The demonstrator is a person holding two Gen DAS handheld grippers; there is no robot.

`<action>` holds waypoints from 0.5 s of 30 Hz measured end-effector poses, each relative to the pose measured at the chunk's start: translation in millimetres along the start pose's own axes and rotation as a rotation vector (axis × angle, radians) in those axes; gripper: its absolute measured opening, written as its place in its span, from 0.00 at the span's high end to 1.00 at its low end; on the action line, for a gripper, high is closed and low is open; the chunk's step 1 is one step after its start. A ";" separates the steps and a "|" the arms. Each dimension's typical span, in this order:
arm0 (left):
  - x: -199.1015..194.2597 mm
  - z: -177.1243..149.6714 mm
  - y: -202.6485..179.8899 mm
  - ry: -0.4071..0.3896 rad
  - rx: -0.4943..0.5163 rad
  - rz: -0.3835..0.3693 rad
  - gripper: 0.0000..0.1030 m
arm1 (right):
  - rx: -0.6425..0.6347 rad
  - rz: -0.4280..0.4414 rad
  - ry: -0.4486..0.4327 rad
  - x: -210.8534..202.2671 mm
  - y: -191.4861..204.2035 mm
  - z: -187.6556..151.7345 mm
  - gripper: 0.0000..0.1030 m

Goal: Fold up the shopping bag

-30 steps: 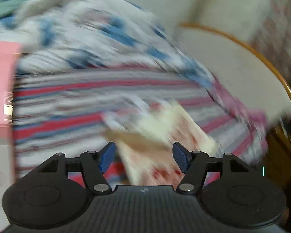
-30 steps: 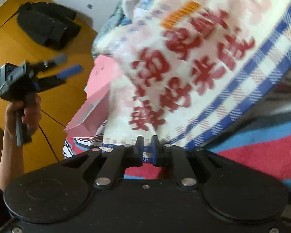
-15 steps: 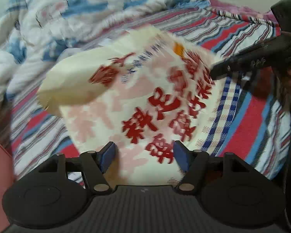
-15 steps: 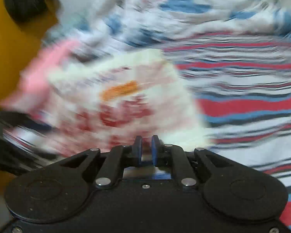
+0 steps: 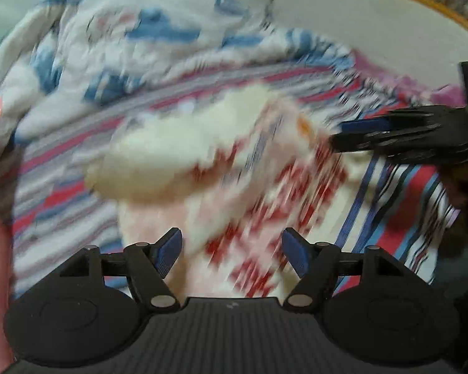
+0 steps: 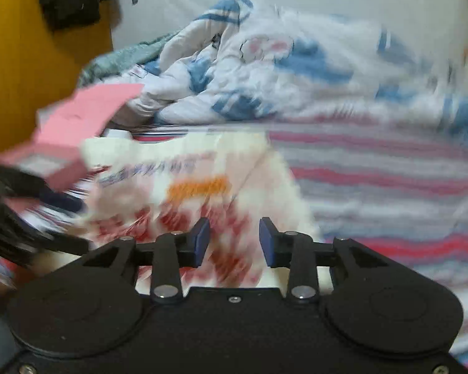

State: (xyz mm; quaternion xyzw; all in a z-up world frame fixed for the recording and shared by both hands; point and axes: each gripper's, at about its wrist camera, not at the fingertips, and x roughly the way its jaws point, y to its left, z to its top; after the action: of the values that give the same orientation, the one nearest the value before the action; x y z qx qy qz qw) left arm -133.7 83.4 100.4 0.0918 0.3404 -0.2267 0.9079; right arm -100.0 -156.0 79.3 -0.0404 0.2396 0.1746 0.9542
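Shopping bag (image 5: 265, 193) lies rumpled on your striped blanket (image 6: 390, 180), cream with red characters and blue check, one flap doubled over. Your left gripper (image 5: 231, 251) stands wide apart over it, gripping nothing. Your right gripper (image 6: 234, 241) is opening above the bag's edge, pads clear.

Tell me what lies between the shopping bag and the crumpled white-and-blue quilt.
In the right wrist view, only striped bed sheet separates the shopping bag from the quilt.
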 end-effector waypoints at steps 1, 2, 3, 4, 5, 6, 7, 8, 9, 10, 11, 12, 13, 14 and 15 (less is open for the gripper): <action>-1.3 4.1 -3.8 -0.013 0.013 -0.009 0.31 | -0.002 -0.026 -0.012 0.8 -4.4 3.0 0.65; -1.8 6.4 -6.6 -0.023 0.021 -0.022 0.31 | 0.067 -0.007 -0.013 -0.5 -18.7 3.3 0.63; -1.4 7.6 -8.5 -0.029 0.023 -0.037 0.31 | 0.166 0.031 -0.002 -0.1 -37.0 2.8 0.61; 0.1 8.3 -9.6 -0.029 0.017 -0.051 0.31 | 0.262 0.062 0.019 2.5 -55.0 0.5 0.53; 2.6 8.5 -10.5 -0.025 0.010 -0.064 0.31 | 0.333 0.084 0.060 9.0 -69.5 -6.3 0.47; 6.1 8.6 -10.8 -0.019 0.003 -0.077 0.31 | 0.375 0.105 0.107 16.6 -79.7 -15.9 0.47; 10.1 8.4 -10.9 -0.013 -0.002 -0.088 0.31 | 0.418 0.125 0.155 24.2 -89.8 -25.4 0.47; 14.3 8.3 -11.0 -0.005 -0.007 -0.093 0.31 | 0.460 0.150 0.185 29.6 -97.5 -35.1 0.47; 17.5 7.7 -10.7 0.004 -0.010 -0.089 0.31 | 0.501 0.182 0.188 31.9 -101.3 -45.1 0.48; 18.7 6.9 -9.6 0.010 -0.015 -0.087 0.31 | 0.537 0.210 0.182 31.4 -102.8 -53.5 0.66; 19.6 8.0 -8.0 0.015 -0.025 -0.086 0.31 | 0.552 0.227 0.167 27.3 -99.1 -59.2 0.99; 18.7 9.0 -6.5 0.015 -0.033 -0.083 0.31 | 0.545 0.230 0.164 22.9 -91.1 -64.5 0.99; 14.8 9.8 -5.4 0.005 -0.040 -0.078 0.31 | 0.531 0.231 0.159 17.2 -80.3 -69.1 1.00; 10.9 11.1 -4.8 -0.008 -0.044 -0.072 0.31 | 0.529 0.249 0.161 11.9 -69.7 -73.0 1.00; 7.6 12.9 -5.5 -0.021 -0.043 -0.063 0.31 | 0.548 0.282 0.163 5.5 -59.3 -77.2 1.00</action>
State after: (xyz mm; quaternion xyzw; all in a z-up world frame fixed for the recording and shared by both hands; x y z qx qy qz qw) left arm -123.8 71.7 105.0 0.0592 0.3381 -0.2489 0.9056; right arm -108.8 -222.2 8.2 0.2379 0.3566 0.2303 0.8736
